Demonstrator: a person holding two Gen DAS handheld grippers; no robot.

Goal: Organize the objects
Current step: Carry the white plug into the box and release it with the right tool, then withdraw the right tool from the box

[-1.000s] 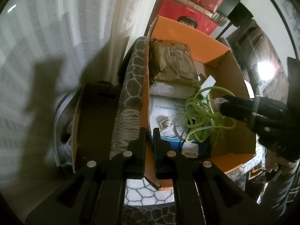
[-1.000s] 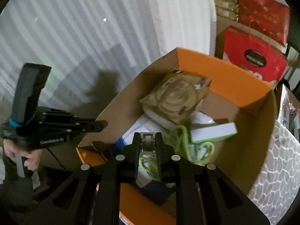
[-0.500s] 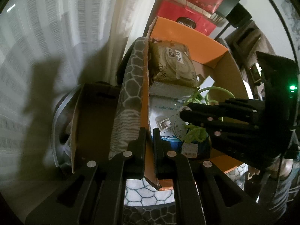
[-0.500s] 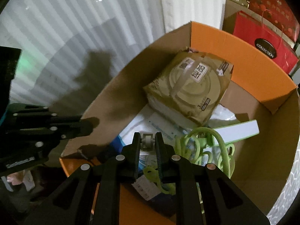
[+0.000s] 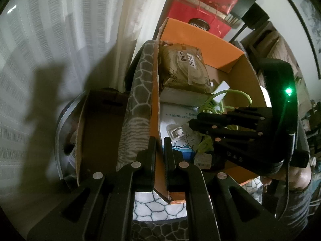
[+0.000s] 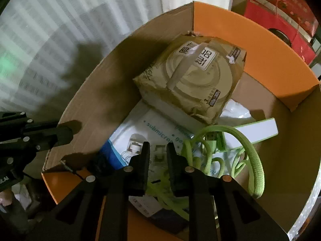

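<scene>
An orange cardboard box holds a tan tissue pack, a white and blue packet, a white and green flat box and a coiled green cable. My left gripper is shut on the box's left wall. My right gripper is low inside the box over the white packet, its jaws slightly apart with nothing between them. It also shows in the left wrist view, above the packet and the cable.
A grey and white patterned cloth hangs outside the box's left wall. A brown open box stands left of it. Red gift bags stand behind. White curtains fill the left.
My right gripper has moved down and forward into the box. The small white piece that was between its jaws is no longer there and the jaws have parted. My left gripper has stayed clamped on the wall.
</scene>
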